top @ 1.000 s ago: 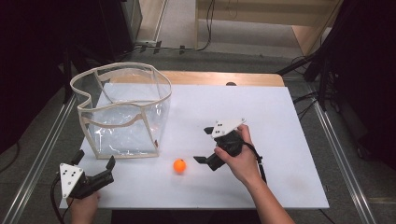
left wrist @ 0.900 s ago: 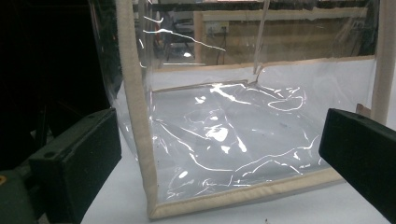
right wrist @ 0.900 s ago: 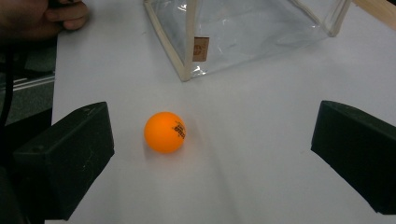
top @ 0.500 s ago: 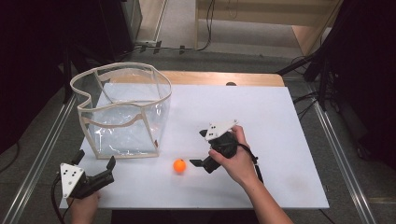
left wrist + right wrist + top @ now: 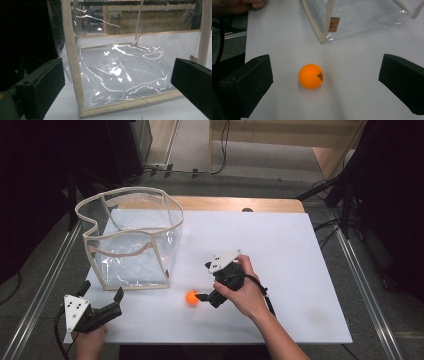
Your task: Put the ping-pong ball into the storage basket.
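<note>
A small orange ball [image 5: 191,297] lies on the white table [image 5: 285,245], just right of a clear plastic bag with beige trim [image 5: 131,237] that stands open. My right gripper [image 5: 203,281] is open and points left at the ball, with one jaw tip close beside it. In the right gripper view the ball [image 5: 311,76] rests on the table between the wide-apart jaws of that gripper [image 5: 329,75], untouched. My left gripper [image 5: 101,291] is open near the table's front left corner. It faces the bag's near corner [image 5: 72,75], and nothing sits between its jaws [image 5: 117,83].
The bag's lower corner with a small brown label [image 5: 333,24] lies just beyond the ball. Metal rails [image 5: 45,280] run along both sides of the table. A wooden strip [image 5: 235,204] borders the far edge. A cable [image 5: 267,300] trails from the right gripper.
My right gripper has moved left and toward the table's front, closing in on the orange ball. The left gripper, the ball and the bag have stayed put.
</note>
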`<act>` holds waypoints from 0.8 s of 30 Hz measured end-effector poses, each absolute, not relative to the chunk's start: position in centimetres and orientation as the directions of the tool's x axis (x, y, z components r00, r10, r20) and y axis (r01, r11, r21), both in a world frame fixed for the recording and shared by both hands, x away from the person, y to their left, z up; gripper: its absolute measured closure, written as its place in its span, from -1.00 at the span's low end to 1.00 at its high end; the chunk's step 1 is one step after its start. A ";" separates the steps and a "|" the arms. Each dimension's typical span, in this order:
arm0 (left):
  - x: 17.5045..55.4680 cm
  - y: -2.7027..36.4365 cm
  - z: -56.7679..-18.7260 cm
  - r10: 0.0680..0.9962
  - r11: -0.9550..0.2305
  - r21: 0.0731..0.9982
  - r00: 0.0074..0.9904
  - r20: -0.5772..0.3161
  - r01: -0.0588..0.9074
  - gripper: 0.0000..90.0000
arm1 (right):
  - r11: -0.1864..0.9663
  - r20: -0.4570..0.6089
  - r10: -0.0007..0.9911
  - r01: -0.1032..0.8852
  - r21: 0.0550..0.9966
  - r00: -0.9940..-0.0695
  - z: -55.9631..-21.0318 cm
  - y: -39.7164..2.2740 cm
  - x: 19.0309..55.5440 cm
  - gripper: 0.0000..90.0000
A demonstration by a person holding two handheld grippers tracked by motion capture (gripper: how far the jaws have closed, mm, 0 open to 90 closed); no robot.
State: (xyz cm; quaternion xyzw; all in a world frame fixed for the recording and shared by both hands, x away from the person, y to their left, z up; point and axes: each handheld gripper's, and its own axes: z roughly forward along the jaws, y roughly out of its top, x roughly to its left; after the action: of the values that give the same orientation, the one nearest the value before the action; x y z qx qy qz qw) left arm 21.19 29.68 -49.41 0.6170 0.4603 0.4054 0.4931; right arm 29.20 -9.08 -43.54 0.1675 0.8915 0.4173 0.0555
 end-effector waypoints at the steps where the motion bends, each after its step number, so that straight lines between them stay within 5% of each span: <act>1: 21.2 29.7 -49.4 0.968 -0.090 0.982 0.247 0.046 0.169 -1.00 | 0.601 0.042 0.339 0.251 0.758 -0.940 -43.6 -8.8 29.2 -1.00; 24: 21.2 29.7 -49.4 0.965 -0.091 0.981 0.259 0.044 0.172 -1.00 | 0.669 0.072 0.302 0.266 0.695 -0.950 -44.8 -6.2 29.4 -1.00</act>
State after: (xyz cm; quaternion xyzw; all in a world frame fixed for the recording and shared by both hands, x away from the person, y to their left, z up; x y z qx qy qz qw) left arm 21.20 29.69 -49.40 0.6203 0.4583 0.4008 0.4945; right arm 29.43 -6.17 -44.79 0.1555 0.9131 0.3761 0.0245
